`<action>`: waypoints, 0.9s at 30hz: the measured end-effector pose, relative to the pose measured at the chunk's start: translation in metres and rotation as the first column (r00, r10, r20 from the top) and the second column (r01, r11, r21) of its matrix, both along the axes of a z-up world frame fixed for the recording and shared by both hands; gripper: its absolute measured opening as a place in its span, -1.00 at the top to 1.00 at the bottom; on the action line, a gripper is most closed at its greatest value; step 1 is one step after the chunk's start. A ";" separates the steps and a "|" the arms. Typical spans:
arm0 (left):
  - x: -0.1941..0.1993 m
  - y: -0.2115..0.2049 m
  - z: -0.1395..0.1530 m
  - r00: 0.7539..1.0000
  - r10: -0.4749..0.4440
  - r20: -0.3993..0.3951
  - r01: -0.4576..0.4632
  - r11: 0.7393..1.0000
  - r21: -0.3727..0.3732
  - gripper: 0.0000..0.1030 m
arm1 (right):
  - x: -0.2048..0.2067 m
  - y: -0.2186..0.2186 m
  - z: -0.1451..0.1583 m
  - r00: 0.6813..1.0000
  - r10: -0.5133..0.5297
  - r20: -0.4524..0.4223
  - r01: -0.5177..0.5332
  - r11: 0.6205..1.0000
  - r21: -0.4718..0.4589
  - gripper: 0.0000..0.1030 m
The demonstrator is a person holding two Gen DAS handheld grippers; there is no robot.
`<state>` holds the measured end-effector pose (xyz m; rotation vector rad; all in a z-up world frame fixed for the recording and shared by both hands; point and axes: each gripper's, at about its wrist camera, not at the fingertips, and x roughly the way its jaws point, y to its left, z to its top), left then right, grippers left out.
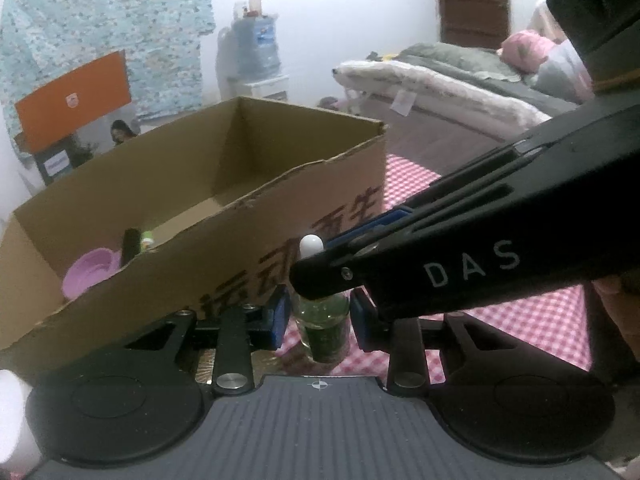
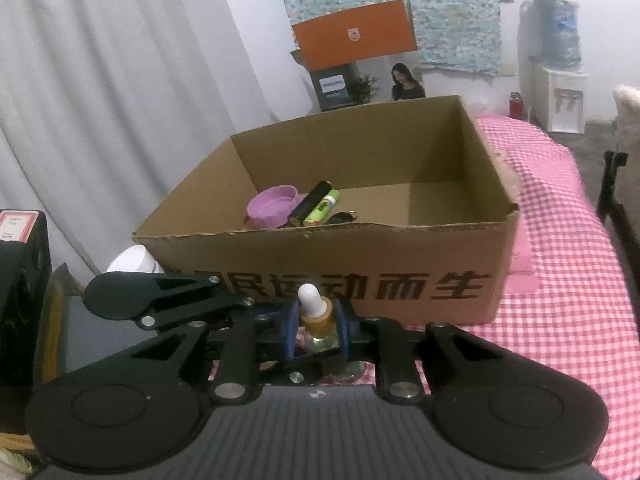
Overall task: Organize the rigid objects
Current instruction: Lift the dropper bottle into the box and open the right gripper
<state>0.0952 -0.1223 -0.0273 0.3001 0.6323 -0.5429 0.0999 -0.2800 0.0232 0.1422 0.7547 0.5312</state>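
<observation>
Dropper bottle [image 2: 319, 322] before cardboard box [image 2: 400, 240], purple bowl [image 2: 272, 206], tubes inside

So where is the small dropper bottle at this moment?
The dropper bottle stands on the pink checked cloth, just in front of the cardboard box. Both views show it at bottom centre, between the pads of both claws.

A dropper bottle [image 1: 322, 320] with a white bulb is seen upright on the checked cloth [image 1: 532, 320], between the left gripper's [image 1: 320, 322] blue pads. The right gripper [image 1: 440, 252] is laid across its neck from the right. Behind stands a cardboard box [image 1: 224, 240], in which a purple bowl [image 1: 90, 274] is seen.
</observation>
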 end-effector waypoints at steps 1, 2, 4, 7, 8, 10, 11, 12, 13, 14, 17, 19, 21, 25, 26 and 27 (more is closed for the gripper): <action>-0.001 -0.001 0.000 1.000 -0.008 0.001 0.008 1.000 0.000 0.39 | 0.000 -0.002 0.000 1.000 -0.003 -0.002 0.003 1.000 -0.003 0.57; -0.002 -0.002 0.000 1.000 -0.013 0.004 0.013 1.000 0.004 0.39 | 0.000 -0.004 0.000 1.000 -0.006 -0.005 0.006 1.000 -0.005 0.57; 0.000 -0.004 0.000 1.000 -0.016 0.000 0.016 1.000 0.011 0.36 | 0.000 -0.006 0.000 1.000 -0.007 -0.008 0.006 1.000 -0.008 0.57; 0.007 -0.006 -0.004 0.999 -0.022 -0.029 0.023 0.999 0.036 0.34 | 0.001 -0.005 0.001 1.000 -0.001 -0.008 0.000 1.000 -0.018 0.57; 0.010 -0.008 -0.005 0.999 -0.022 -0.032 0.024 0.999 0.040 0.34 | 0.001 -0.004 0.001 1.000 0.001 -0.006 -0.001 1.000 -0.021 0.57; 0.011 -0.009 -0.006 0.999 -0.025 -0.025 0.026 0.999 0.044 0.36 | 0.003 -0.003 0.000 1.000 0.000 -0.007 0.000 1.000 -0.026 0.56; 0.010 -0.009 -0.006 0.999 -0.026 -0.021 0.027 0.999 0.045 0.36 | 0.004 -0.003 -0.001 1.000 -0.001 -0.007 0.001 1.000 -0.027 0.56; 0.010 -0.009 -0.006 0.999 -0.024 -0.021 0.025 0.999 0.043 0.37 | 0.005 -0.003 -0.001 1.000 -0.003 -0.007 0.003 1.000 -0.029 0.56; 0.010 -0.009 -0.005 0.999 -0.023 -0.022 0.024 0.999 0.039 0.37 | 0.005 -0.003 -0.001 1.000 -0.004 -0.007 0.004 1.000 -0.028 0.56; 0.010 -0.008 -0.005 1.000 -0.022 -0.023 0.022 0.999 0.036 0.38 | 0.005 -0.003 -0.001 1.000 -0.005 -0.008 0.005 1.000 -0.028 0.56; 0.006 -0.007 -0.001 1.000 -0.023 -0.011 0.024 0.999 0.028 0.39 | 0.001 -0.003 0.002 1.000 -0.001 -0.001 0.001 0.999 -0.036 0.56; 0.001 -0.006 0.005 1.000 -0.027 0.008 0.027 0.999 0.023 0.39 | -0.005 -0.002 0.006 1.000 0.001 0.011 -0.001 0.999 -0.042 0.57; -0.005 -0.006 0.013 0.999 -0.030 0.035 0.029 0.999 0.019 0.39 | -0.011 -0.001 0.014 1.000 0.001 0.029 0.000 0.999 -0.046 0.56; -0.015 0.000 0.042 0.994 -0.023 0.103 0.023 1.000 -0.007 0.39 | -0.024 0.000 0.043 0.996 0.014 0.093 -0.011 0.999 -0.041 0.56; -0.016 0.003 0.052 0.993 -0.016 0.120 0.018 1.000 -0.015 0.39 | -0.027 0.001 0.052 0.993 0.022 0.114 -0.018 0.999 -0.037 0.56; -0.017 0.005 0.061 0.991 -0.008 0.137 0.011 1.000 -0.024 0.39 | -0.028 0.002 0.062 0.991 0.030 0.134 -0.026 0.999 -0.031 0.56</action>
